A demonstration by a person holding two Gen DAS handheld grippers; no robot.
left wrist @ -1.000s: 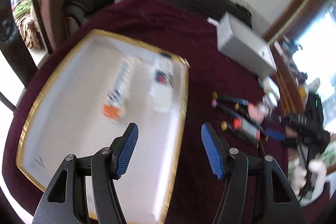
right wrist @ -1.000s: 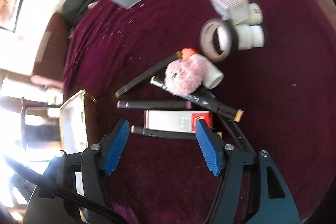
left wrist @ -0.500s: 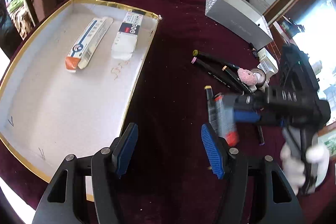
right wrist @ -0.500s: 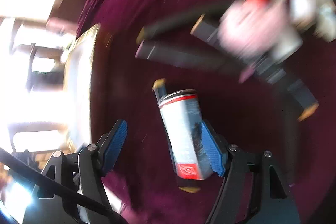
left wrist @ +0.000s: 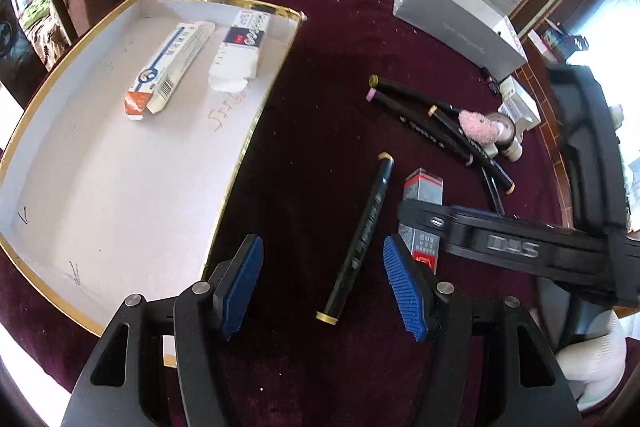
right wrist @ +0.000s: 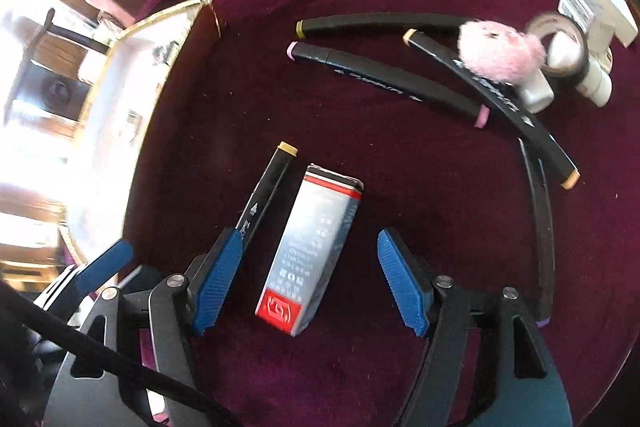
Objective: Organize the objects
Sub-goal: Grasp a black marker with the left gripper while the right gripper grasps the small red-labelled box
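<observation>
A silver and red box (right wrist: pixel 310 251) lies on the maroon cloth between the open pads of my right gripper (right wrist: pixel 310 277), not gripped. It also shows in the left wrist view (left wrist: pixel 422 203), partly behind the right gripper. A black marker (left wrist: pixel 360 239) lies beside it, between the open pads of my left gripper (left wrist: pixel 322 285); it also shows in the right wrist view (right wrist: pixel 266 187). The gold-rimmed white tray (left wrist: pixel 248 143) at left holds a blue-striped box (left wrist: pixel 168 67) and a white pack (left wrist: pixel 240 51).
Several more black markers (right wrist: pixel 384 77), a pink fluffy toy (right wrist: pixel 500 55), a tape roll (right wrist: pixel 560 43) and white bottles (right wrist: pixel 596 83) lie at the right. A grey long box (left wrist: pixel 456 23) sits at the far side. Chairs and a sofa stand behind the table.
My left gripper has swung right from over the tray to over the marker. My right gripper has come down around the silver and red box, which now lies lengthwise between its pads.
</observation>
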